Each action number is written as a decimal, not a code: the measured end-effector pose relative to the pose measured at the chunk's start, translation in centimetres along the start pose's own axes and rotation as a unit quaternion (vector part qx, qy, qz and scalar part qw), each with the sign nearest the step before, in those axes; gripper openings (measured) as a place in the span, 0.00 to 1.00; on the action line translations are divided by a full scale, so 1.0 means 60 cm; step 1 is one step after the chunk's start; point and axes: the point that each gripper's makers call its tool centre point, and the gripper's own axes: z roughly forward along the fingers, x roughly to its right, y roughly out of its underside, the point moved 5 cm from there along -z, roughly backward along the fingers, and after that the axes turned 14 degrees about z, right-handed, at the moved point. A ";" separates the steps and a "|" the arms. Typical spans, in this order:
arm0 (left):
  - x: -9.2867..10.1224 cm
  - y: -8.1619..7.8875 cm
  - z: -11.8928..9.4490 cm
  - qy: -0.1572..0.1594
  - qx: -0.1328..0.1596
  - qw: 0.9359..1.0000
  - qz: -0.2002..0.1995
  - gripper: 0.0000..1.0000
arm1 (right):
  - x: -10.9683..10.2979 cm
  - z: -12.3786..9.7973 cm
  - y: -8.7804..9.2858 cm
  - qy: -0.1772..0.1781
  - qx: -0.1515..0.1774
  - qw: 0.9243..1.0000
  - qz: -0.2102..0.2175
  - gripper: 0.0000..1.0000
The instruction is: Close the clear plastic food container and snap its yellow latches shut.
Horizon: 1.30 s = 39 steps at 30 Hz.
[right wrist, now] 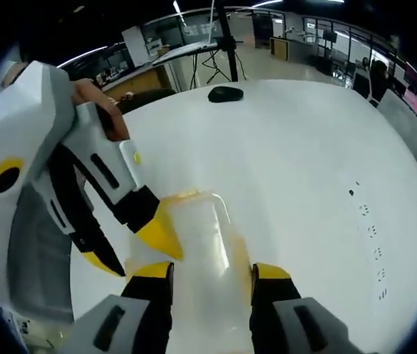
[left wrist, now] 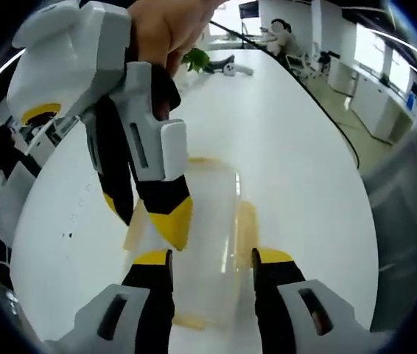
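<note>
A long white table (left wrist: 289,147) with rounded ends runs through an open office, with desks, chairs and windows in the upper right of the left gripper view and dark desks and a tripod stand at the top of the right gripper view. On the table, low in the centre of both views, lies a clear rectangular plastic food container (left wrist: 212,221) with pale yellow latches along its sides; its lid seems to lie on it, though whether any latch is snapped down cannot be told. In the left gripper view, the left gripper (left wrist: 212,258), grey and black with yellow tips, rises from the bottom edge with its jaws apart, one tip at each long side of the container and holding nothing. The right gripper (left wrist: 153,221), white, grey and black with yellow-tipped jaws, comes down from the upper left, held by a hand (left wrist: 164,29), its tips over the left part of the lid; how wide it is cannot be told. In the right gripper view the same pairing appears from the other side: the right gripper's jaws stand apart at the bottom, straddling the near end of the container, and the left gripper reaches in from the left. Far up the table lie a small green object (left wrist: 196,57) and a dark oval object (right wrist: 225,94).
</note>
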 end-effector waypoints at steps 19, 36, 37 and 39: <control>0.002 -0.002 0.014 -0.045 -0.030 0.998 0.021 0.39 | 0.004 0.003 -0.001 -0.002 -0.024 1.000 -0.001 0.33; 0.001 -0.001 0.005 -0.053 -0.008 0.998 0.025 0.37 | 0.012 0.008 -0.002 -0.041 -0.067 0.997 0.003 0.32; 0.003 -0.001 0.007 -0.053 -0.006 0.998 0.024 0.37 | 0.012 0.009 -0.003 -0.039 -0.067 0.997 0.003 0.32; 0.004 -0.001 0.007 -0.052 -0.002 0.998 0.030 0.37 | 0.011 0.008 -0.002 -0.039 -0.065 0.997 0.009 0.32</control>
